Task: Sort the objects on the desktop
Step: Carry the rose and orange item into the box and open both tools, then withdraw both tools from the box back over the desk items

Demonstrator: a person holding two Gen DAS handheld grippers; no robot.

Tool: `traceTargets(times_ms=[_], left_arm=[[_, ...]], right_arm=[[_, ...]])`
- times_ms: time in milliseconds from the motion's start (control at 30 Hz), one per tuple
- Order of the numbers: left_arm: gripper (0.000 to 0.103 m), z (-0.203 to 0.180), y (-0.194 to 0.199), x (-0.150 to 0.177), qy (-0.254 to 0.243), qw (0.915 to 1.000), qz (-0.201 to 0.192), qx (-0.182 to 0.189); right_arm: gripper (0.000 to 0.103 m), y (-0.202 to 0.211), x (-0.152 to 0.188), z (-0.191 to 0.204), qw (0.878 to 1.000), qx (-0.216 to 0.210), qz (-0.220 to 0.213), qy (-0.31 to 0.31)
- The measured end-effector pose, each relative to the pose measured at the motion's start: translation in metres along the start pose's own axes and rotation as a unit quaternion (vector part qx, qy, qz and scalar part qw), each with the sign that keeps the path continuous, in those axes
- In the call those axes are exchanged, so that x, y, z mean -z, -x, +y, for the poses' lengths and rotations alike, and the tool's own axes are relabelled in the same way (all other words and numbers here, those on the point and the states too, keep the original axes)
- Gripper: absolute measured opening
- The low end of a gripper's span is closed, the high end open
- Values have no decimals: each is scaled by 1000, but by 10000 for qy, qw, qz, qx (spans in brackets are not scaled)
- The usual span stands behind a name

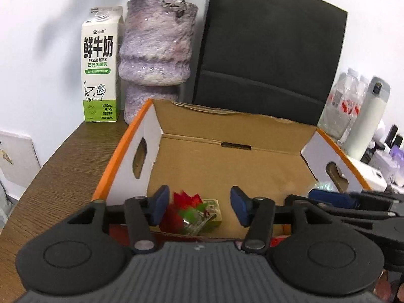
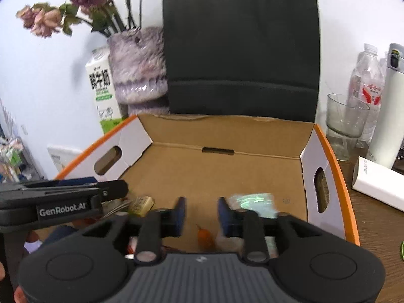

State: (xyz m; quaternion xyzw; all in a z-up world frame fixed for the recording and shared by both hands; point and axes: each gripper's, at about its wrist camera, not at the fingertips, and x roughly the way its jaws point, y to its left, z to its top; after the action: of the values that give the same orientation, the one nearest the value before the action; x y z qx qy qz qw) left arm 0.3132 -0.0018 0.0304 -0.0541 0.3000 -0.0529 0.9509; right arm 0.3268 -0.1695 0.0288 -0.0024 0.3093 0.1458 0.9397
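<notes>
An open cardboard box (image 1: 227,166) with orange-edged white flaps sits on the wooden desk; it also shows in the right wrist view (image 2: 222,171). My left gripper (image 1: 199,205) is open above the box's near end, over a red and green wrapped item (image 1: 189,209) lying beside a small yellow-green packet (image 1: 213,212). My right gripper (image 2: 200,214) is open and empty over the box floor, above a small orange object (image 2: 204,237). A pale green shiny packet (image 2: 255,202) lies at the right of it. The left gripper's side (image 2: 63,202) shows at the left.
Behind the box stand a milk carton (image 1: 99,75), a purple marbled vase (image 1: 156,58) with dried flowers and a black paper bag (image 1: 270,50). At the right are water bottles (image 2: 368,85), a glass (image 2: 346,118), a white thermos (image 2: 388,116) and a white box (image 2: 378,181).
</notes>
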Motion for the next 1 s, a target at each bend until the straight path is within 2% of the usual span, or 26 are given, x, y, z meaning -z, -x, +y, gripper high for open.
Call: traceTargets(times_ms=[33,100,167,233,300,367,400,433,500,567,800,1000], left_arm=[[61,-2,1,1,-44,10000,12,-38],[63,-5,2,2,-62,9999,40,-120],[70,-4,3,1,8,10000,37,-60],[82,-1,6,-1,105,9999,-40,-45],[90,3,9,-4,217,9997,-130,33],[99,5,14,-7,305,9993,-225,44],[102,5,16,-9,318,9991,-294,9],[103,6,20,-11,318,9988,-383,10],[103,6,27,-15,344,9982,-497,34],[103,6,34,-18,387,9973,-624,32],[103,-1,58,-23,315,9964,-781,9],[103,-2,94,-17,199,9943,-1050,43]], right_arm=[[49,0,0,1,10000,38,22,58],[49,-1,1,1,9999,86,73,97],[49,-2,0,-2,9999,76,118,15],[50,-1,0,-5,9999,37,145,-79],[57,0,-1,-7,9998,-21,124,-124],[77,3,-1,-5,9999,-93,32,-124],[82,6,-2,-5,9999,-105,-39,-115],[89,10,-3,-5,9998,-115,-115,-108],[93,16,-6,-4,9996,-127,-219,-104],[103,23,-9,-5,9996,-116,-231,-134],[103,46,-11,1,9986,-8,-513,-114],[103,73,2,4,9971,209,-729,31]])
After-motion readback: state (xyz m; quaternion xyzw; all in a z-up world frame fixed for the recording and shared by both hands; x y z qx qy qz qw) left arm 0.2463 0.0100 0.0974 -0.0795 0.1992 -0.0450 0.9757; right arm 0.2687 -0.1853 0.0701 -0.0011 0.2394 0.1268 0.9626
